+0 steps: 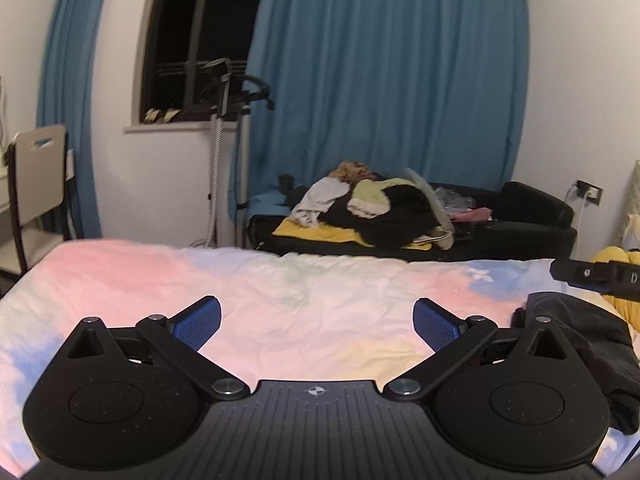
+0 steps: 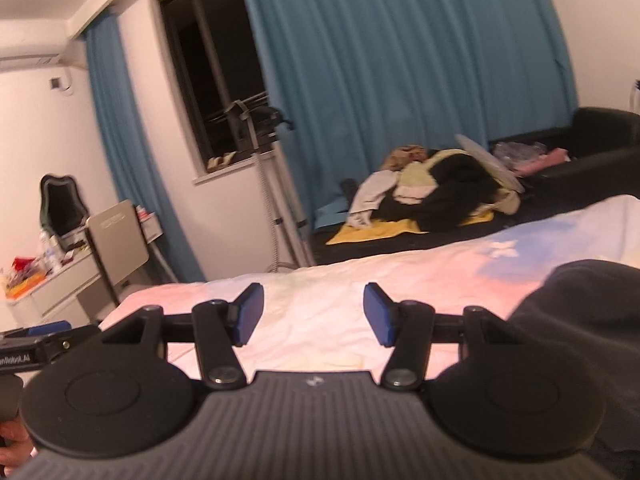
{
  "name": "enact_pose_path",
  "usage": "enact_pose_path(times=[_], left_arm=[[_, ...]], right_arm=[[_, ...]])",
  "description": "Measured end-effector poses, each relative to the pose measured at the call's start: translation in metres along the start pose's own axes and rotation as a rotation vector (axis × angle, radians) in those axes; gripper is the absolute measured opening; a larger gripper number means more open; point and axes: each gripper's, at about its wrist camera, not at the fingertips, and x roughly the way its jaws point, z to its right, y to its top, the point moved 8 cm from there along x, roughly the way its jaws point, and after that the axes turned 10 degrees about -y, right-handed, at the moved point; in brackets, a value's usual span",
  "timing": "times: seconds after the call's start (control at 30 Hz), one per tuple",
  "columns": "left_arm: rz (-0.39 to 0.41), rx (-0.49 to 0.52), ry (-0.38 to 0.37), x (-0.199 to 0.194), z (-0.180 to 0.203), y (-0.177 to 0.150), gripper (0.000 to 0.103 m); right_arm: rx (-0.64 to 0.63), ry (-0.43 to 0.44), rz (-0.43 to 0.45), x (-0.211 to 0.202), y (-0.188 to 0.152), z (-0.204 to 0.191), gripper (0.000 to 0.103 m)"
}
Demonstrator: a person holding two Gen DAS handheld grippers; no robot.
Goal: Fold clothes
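Observation:
A black garment (image 1: pixel 592 344) lies crumpled on the pastel bed cover (image 1: pixel 280 280) at the right; it also fills the lower right of the right wrist view (image 2: pixel 580 320). My left gripper (image 1: pixel 316 324) is open and empty, held above the bed to the left of the garment. My right gripper (image 2: pixel 314 314) is open and empty, held above the bed cover (image 2: pixel 320 300) just left of the garment. The right gripper's tip shows in the left wrist view (image 1: pixel 596 274) above the garment. The left gripper shows at the left edge of the right wrist view (image 2: pixel 36 340).
A black sofa (image 1: pixel 520 216) beyond the bed holds a heap of clothes (image 1: pixel 376 208) on a yellow towel. A garment steamer stand (image 1: pixel 224 140) is by the window. A chair (image 1: pixel 36 184) and desk are at the left. Blue curtains (image 1: pixel 380 80) hang behind.

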Motion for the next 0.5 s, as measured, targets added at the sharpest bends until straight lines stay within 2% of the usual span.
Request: enact_pose_path(times=[0.2, 0.33, 0.5], left_arm=[[-0.025, 0.018, 0.087, 0.010, -0.010, -0.026, 0.103], [-0.059, -0.026, 0.069, 0.022, -0.016, -0.043, 0.103], [-0.067, -0.002, 0.105, 0.031, -0.022, -0.053, 0.103]], right_arm=[[-0.040, 0.039, -0.003, 0.009, -0.029, -0.020, 0.057], [-0.101, 0.030, -0.027, 0.020, -0.053, -0.024, 0.057], [-0.112, 0.019, -0.055, 0.037, -0.067, -0.025, 0.062]])
